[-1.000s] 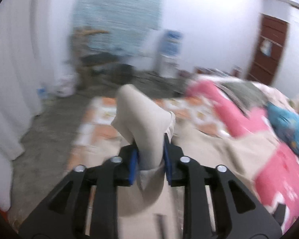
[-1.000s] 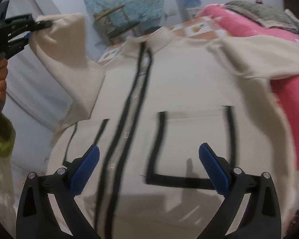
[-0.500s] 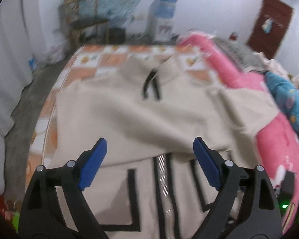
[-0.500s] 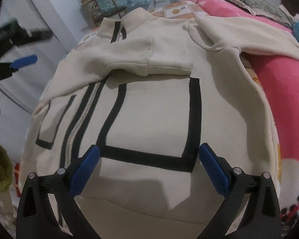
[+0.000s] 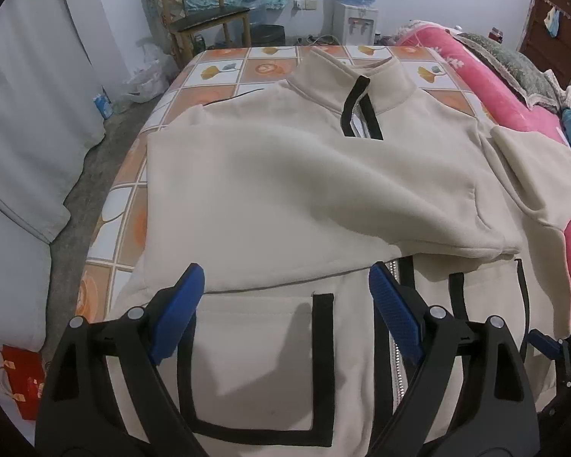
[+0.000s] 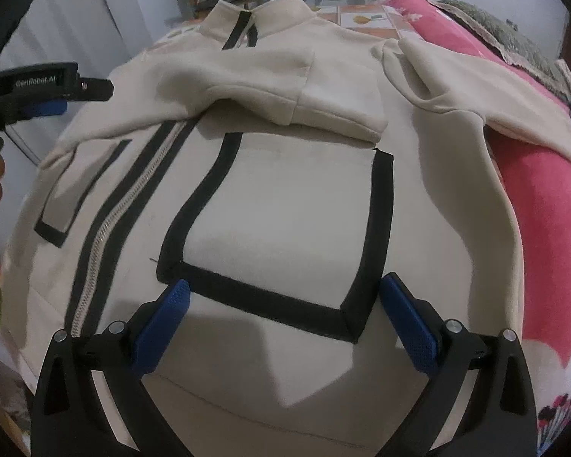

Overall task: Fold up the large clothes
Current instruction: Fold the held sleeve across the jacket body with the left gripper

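Jacket lies front-up on the tiled table, collar at the far end. Its left sleeve lies folded across the chest, cuff past the zipper; the other sleeve trails right onto the blanket. Chair and water dispenser stand behind the table. Left gripper is above the lower left pocket, right gripper above the right pocket.
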Demonstrator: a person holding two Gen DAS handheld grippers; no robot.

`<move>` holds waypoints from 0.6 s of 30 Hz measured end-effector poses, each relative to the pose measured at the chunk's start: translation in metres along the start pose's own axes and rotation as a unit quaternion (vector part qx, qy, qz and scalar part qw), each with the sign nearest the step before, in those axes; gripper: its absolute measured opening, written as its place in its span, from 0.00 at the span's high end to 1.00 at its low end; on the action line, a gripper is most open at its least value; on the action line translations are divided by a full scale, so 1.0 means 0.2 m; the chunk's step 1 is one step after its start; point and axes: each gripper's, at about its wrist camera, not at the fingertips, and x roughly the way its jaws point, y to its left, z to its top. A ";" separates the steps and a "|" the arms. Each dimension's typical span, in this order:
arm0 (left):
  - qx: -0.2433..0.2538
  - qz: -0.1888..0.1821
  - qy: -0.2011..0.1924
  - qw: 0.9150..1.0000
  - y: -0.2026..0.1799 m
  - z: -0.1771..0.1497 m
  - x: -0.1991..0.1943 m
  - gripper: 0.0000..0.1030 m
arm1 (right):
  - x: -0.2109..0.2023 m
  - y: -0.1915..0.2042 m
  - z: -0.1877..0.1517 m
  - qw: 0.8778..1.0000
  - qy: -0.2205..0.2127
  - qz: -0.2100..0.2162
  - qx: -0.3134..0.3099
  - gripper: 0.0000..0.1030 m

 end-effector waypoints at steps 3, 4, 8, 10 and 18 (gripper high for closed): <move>0.000 -0.004 -0.004 1.000 0.01 -0.01 -0.02 0.18 | 0.00 0.00 0.00 1.000 0.000 -0.006 0.005 0.06; 0.000 -0.005 -0.007 1.000 0.02 -0.01 -0.04 0.18 | 0.00 0.00 -0.01 1.000 0.000 -0.006 0.008 0.06; 0.001 0.005 -0.015 1.000 0.06 -0.02 -0.09 0.18 | 0.00 0.00 0.00 1.000 0.006 -0.006 0.014 0.06; 0.010 0.004 -0.021 1.000 0.08 -0.04 -0.12 0.18 | -0.01 -0.01 0.00 1.000 0.009 0.002 0.021 0.06; 0.055 -0.034 -0.042 0.997 0.19 -0.12 -0.17 0.18 | -0.08 -0.08 0.01 0.998 0.007 0.035 0.057 0.06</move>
